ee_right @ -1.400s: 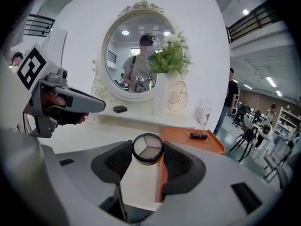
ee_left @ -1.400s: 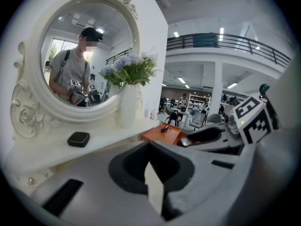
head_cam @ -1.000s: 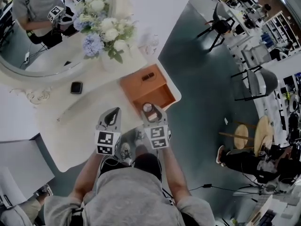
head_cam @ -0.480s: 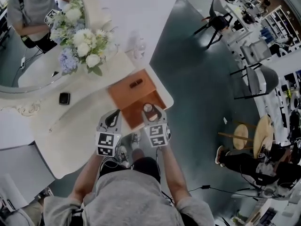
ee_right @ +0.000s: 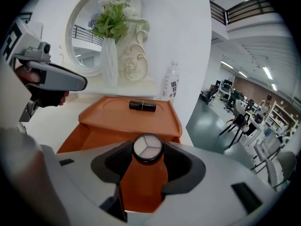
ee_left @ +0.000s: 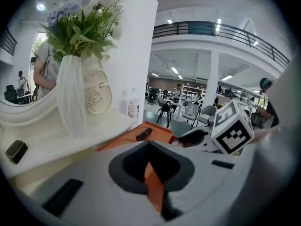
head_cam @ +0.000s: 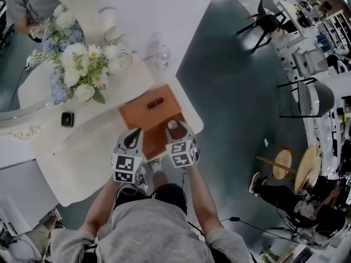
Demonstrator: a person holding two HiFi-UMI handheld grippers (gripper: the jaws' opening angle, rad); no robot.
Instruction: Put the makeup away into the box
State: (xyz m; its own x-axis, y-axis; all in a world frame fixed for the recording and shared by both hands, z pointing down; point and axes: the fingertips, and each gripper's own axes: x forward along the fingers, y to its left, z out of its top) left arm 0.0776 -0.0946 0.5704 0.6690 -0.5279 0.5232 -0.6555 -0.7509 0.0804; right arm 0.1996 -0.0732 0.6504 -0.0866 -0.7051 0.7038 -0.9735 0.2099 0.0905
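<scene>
An orange box (head_cam: pixel 143 114) stands at the right end of the white dressing table (head_cam: pixel 82 152). A black tube (head_cam: pixel 156 102) lies on its flat far part. My right gripper (head_cam: pixel 174 128) is shut on a round compact (ee_right: pixel 147 148) with a three-part top and hangs over the box's (ee_right: pixel 127 119) open near part. Beyond it lies the black tube (ee_right: pixel 142 106). My left gripper (head_cam: pixel 131 139) is beside it at the box's left edge, shut and holding nothing. Its jaws (ee_left: pixel 150 166) show only a thin orange strip between them.
A small dark case (head_cam: pixel 67 119) lies on the table to the left. A white vase of flowers (head_cam: pixel 77 70) and a round mirror (head_cam: pixel 22 48) stand behind. A plastic bottle (head_cam: pixel 161 56) is by the wall. The table edge drops to grey floor (head_cam: pixel 236 92) on the right.
Both grippers have moved forward and down toward the box. The compact, held throughout, is now over the box's open near part. The left gripper has come up to the box's left edge.
</scene>
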